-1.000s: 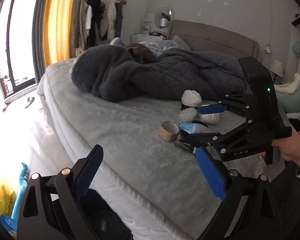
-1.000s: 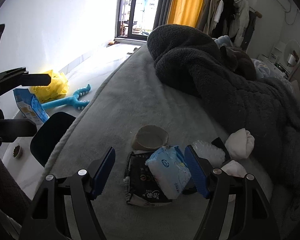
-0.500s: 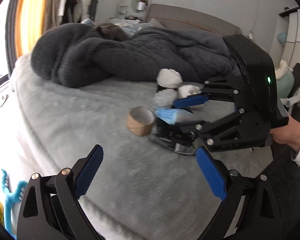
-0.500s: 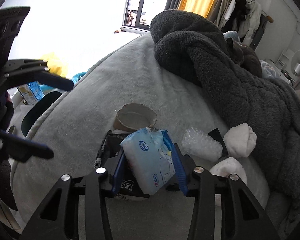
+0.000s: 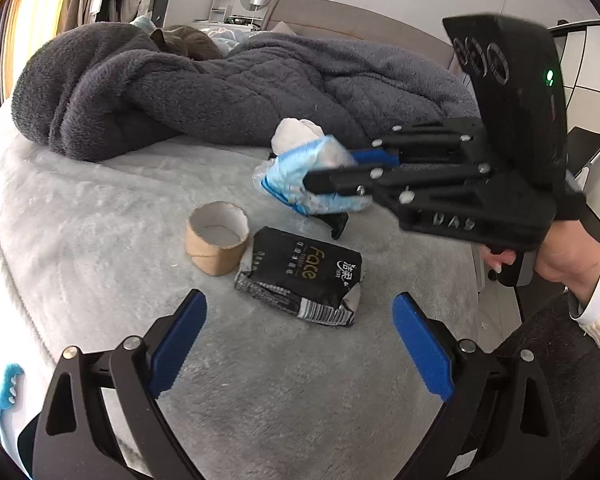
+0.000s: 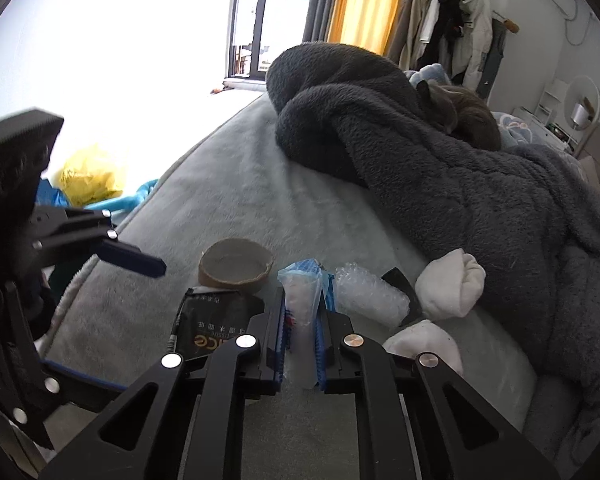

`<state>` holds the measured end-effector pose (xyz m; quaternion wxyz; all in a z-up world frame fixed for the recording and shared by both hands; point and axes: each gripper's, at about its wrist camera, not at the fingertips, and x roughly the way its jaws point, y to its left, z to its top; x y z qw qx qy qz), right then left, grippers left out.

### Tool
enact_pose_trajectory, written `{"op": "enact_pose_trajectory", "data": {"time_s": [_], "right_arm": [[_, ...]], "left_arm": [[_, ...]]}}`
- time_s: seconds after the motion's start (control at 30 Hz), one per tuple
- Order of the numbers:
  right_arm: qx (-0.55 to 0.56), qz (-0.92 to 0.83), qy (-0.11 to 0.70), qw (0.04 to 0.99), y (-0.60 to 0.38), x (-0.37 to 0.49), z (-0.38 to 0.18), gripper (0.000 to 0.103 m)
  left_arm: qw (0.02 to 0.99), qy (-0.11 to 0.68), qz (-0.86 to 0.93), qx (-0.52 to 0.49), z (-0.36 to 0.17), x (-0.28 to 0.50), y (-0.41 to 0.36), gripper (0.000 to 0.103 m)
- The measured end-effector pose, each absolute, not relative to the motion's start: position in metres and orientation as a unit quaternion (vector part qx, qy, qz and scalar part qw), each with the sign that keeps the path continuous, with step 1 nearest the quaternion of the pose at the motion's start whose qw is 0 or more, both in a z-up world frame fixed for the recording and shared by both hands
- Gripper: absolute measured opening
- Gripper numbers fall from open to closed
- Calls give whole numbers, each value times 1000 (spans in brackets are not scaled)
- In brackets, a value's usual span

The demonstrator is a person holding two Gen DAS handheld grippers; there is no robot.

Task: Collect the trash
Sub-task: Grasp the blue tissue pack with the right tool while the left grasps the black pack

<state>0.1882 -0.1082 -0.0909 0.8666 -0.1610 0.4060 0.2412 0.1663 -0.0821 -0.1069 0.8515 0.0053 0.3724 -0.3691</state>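
My right gripper (image 6: 302, 344) is shut on a blue and white tissue pack (image 6: 302, 304) and holds it just above the bed; the pack (image 5: 300, 176) and that gripper (image 5: 332, 168) also show in the left wrist view. My left gripper (image 5: 300, 344) is open and empty, just short of a black "Face" wrapper (image 5: 304, 272) lying flat on the grey bed (image 5: 100, 216). A brown cardboard tape core (image 5: 217, 244) stands left of the wrapper. Bubble wrap (image 6: 370, 300) and white wads (image 6: 452, 288) lie beyond.
A dark grey fleece blanket (image 5: 204, 92) is heaped across the far side of the bed. Yellow bag (image 6: 86, 178) and blue items lie on the floor past the bed's left edge. A person's hand (image 5: 556, 260) holds the right gripper.
My right gripper closed on the tissue pack and lifted it off the black wrapper. My left gripper moved in over the bed toward the wrapper, still open.
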Motion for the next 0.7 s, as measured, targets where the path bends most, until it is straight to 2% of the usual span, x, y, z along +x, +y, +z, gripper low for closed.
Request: {"op": "enact_pose_trajectory", "data": {"time_s": [0.7], "right_arm": [[124,284,421,852,-188,196,-80,12]], "left_arm": [[855,391,-340,20,-122,189,-119,95]]}}
